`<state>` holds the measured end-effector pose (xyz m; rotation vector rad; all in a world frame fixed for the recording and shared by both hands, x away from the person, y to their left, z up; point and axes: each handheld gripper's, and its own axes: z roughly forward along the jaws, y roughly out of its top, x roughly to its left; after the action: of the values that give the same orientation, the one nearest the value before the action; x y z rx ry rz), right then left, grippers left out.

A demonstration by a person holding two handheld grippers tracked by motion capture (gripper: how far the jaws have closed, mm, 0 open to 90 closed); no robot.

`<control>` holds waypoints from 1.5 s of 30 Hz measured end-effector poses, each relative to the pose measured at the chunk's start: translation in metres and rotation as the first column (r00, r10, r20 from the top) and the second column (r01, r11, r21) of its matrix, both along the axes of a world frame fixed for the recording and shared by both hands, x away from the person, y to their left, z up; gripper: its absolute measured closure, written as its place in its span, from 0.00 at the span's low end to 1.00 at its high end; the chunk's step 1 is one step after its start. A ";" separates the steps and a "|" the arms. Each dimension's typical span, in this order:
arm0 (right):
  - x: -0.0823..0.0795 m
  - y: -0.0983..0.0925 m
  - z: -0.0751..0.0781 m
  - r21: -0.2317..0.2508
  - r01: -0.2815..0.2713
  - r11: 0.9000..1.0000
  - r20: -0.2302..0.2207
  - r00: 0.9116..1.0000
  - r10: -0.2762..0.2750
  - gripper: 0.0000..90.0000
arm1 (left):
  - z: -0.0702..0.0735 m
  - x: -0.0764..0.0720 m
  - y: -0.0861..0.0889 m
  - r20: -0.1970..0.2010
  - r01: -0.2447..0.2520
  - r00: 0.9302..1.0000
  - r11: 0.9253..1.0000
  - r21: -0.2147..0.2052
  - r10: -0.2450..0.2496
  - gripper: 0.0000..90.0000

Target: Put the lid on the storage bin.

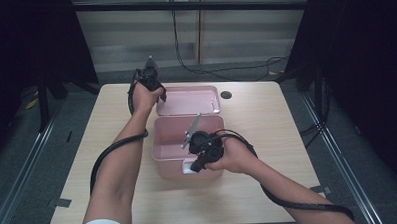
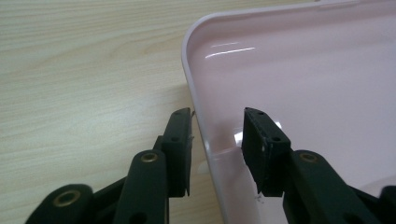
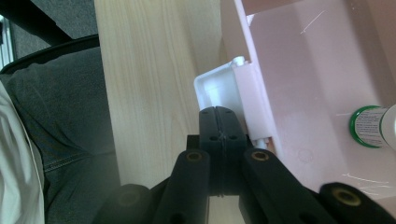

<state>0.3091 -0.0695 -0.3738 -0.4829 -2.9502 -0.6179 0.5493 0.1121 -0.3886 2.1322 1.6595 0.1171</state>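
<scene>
High view: a pink plastic box (image 1: pixel 187 145) sits at the centre of the frame on the pale wood-grain table (image 1: pixel 267 134), with its lid (image 1: pixel 188 101) lying flat just above it, inner side up. The left tool (image 1: pixel 149 79) hangs over the lid's left edge; the right tool (image 1: pixel 200 154) is down at the box's near wall, by the white latch (image 1: pixel 188 167). We judge the right hand is steadying the box while the left takes the lid.

Left gripper view: the jaws straddle the lid's rounded rim (image 2: pixel 189 70), one outside over the table, one over the glossy inside. Gaps show at both pads, so this tool stands open, not yet pinching.

Right gripper view: the jaws are pressed fully together, nothing between them, tips beside the white latch at centre frame. Inside the smooth box, right edge, lies a small bottle with a green cap (image 3: pixel 369 127).
</scene>
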 end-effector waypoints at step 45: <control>-0.003 0.004 0.000 -0.011 0.012 1.000 0.005 1.000 -0.012 1.00 | 0.040 -0.011 0.011 0.052 -0.072 0.996 0.997 -0.031 0.073 0.96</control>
<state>0.3065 -0.0658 -0.3741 -0.5008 -2.9589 -0.6044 0.5380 0.1229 -0.3490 2.0311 1.6980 0.1691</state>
